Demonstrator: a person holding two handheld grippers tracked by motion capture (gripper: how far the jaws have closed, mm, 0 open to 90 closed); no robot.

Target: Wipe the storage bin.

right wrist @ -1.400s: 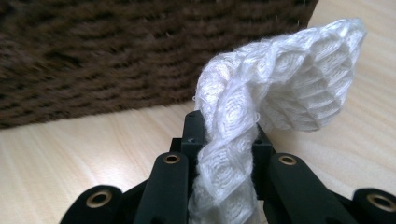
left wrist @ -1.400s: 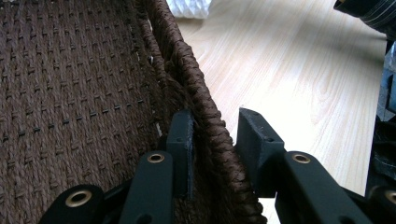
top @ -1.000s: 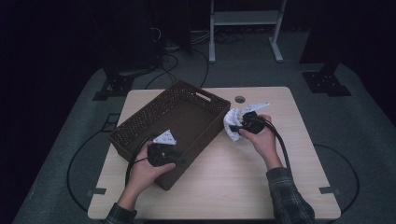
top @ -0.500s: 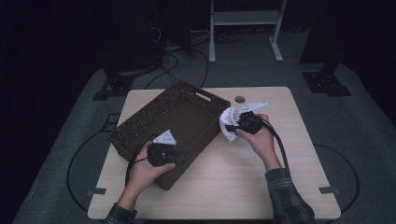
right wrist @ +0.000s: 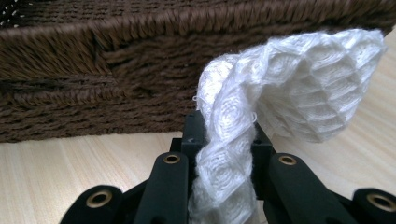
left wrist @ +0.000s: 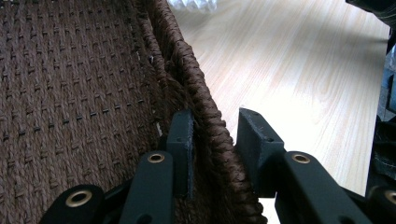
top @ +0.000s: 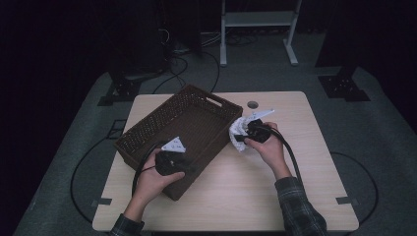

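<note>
I hold the left gripper [top: 169, 162] at the near side of the woven basket [top: 196, 118], which sits on the tabletop [top: 295, 196] toward its left edge, turned at an angle so that one corner points at the near edge. In the left gripper view, my jaws straddle the basket's braided rim [left wrist: 205, 107]: one jaw is inside against the wall, the other outside over the bare wood, and both pads press on the wall, so this gripper is pinching the basket wall. I hold the right gripper [top: 246, 135] just beside the basket's right-hand wall, near the middle of the tabletop and closer to its far edge than its near edge. Its jaws are pinching a white honeycomb-textured cloth [right wrist: 280, 88]; in the right gripper view a twisted fold of the cloth runs down between the two pads, and the rest bulges out above and to one side. The cloth hangs in front of the outside of the basket wall [right wrist: 93, 70], close to it; I cannot tell whether they touch. The cloth is outside the basket, not in it. Both forearms enter from the near edge of the tabletop.
</note>
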